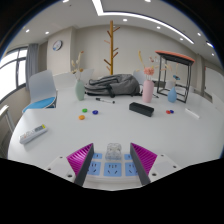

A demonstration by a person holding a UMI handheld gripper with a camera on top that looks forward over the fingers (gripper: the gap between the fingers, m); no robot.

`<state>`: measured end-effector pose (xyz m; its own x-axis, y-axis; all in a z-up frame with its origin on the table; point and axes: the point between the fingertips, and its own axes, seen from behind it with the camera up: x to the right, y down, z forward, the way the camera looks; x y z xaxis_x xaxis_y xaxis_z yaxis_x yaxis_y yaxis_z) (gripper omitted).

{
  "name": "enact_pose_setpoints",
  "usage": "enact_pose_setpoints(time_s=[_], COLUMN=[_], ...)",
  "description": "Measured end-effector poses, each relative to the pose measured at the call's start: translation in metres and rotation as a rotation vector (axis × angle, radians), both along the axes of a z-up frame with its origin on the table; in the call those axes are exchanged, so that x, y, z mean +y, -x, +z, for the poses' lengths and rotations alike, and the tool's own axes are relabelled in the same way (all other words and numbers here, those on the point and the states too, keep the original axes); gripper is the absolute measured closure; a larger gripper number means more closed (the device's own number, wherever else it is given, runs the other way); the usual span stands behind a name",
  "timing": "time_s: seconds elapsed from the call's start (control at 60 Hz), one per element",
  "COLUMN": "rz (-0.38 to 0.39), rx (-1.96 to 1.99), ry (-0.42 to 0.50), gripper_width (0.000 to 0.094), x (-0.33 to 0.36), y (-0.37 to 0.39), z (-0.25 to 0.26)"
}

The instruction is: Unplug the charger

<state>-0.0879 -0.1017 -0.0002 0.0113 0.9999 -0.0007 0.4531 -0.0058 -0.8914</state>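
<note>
My gripper (111, 165): finger pads (79, 158) magenta, ribbed, matt. Between them I see a power strip (106, 171) of smooth pale-blue plastic carrying a white, faintly glossy plastic charger (112, 152). Table (60, 135) smooth, white, matt. Coat stand (111, 45) bare light wood. Bag (112, 84) grey cloth. Bottle (148, 90) smooth pink plastic

White table (60, 120); magenta ridged pads (80, 158); pale blue power strip (110, 170); pink bottle (148, 91); black box (141, 108).
</note>
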Motion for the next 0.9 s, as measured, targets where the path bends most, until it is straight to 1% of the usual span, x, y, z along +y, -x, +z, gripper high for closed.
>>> enact_pose_setpoints(time_s=[0.05, 0.083, 0.1, 0.117, 0.133, 0.15, 0.167, 0.217, 0.233, 0.25, 0.3, 0.4, 0.45, 0.467, 0.483, 0.517, 0.533, 0.567, 0.617, 0.633, 0.683, 0.767, 0.833, 0.9], rz=[0.005, 0.003, -0.001, -0.006, -0.012, -0.033, -0.044, -0.053, -0.053, -0.051, -0.046, -0.028, -0.034, -0.033, -0.034, -0.029, -0.026, -0.041, -0.043, -0.045, -0.069, -0.089, -0.101, -0.111], rx=[0.008, 0.007, 0.006, 0.005, 0.006, 0.006, 0.007, -0.002, -0.005, -0.007, -0.005, -0.020, -0.022, 0.016, 0.069, 0.167, 0.196, 0.197, 0.159, 0.154, 0.164, 0.155, 0.112, 0.057], ry=[-0.005, -0.004, 0.000, 0.003, 0.002, -0.009, -0.013, 0.017, 0.016, 0.011, 0.017, 0.036, 0.105, 0.113, 0.091, 0.016, -0.001, 0.009, 0.074, 0.080, 0.054, 0.029, -0.026, -0.062], gripper_width=[0.0223, 0.0312, 0.0371, 0.0451, 0.0561, 0.0684, 0.0702, 0.0737, 0.0770, 0.0772, 0.0823, 0.0856, 0.0862, 0.0862, 0.0862, 0.0863, 0.0863, 0.0864, 0.0864, 0.0863, 0.0864, 0.0864, 0.0863, 0.0863], x=[-0.002, -0.003, -0.003, -0.003, -0.002, 0.004, 0.004, 0.004, 0.004, 0.005, 0.007, 0.005, 0.008, 0.009, 0.014, 0.021, 0.024, 0.029, 0.033, 0.039, 0.064, 0.105, 0.140, 0.171], y=[0.002, 0.003, 0.003, 0.003, 0.004, 0.005, 0.006, 0.007, 0.007, 0.008, 0.008, 0.007, 0.008, 0.009, 0.011, 0.016, 0.019, 0.026, 0.031, 0.031, 0.030, 0.020, 0.013, 0.004], z=[0.001, 0.000, 0.000, -0.001, -0.001, -0.001, -0.001, -0.002, -0.001, -0.001, 0.000, 0.002, 0.011, 0.025, 0.042, 0.082, 0.100, 0.123, 0.139, 0.145, 0.162, 0.167, 0.146, 0.115])
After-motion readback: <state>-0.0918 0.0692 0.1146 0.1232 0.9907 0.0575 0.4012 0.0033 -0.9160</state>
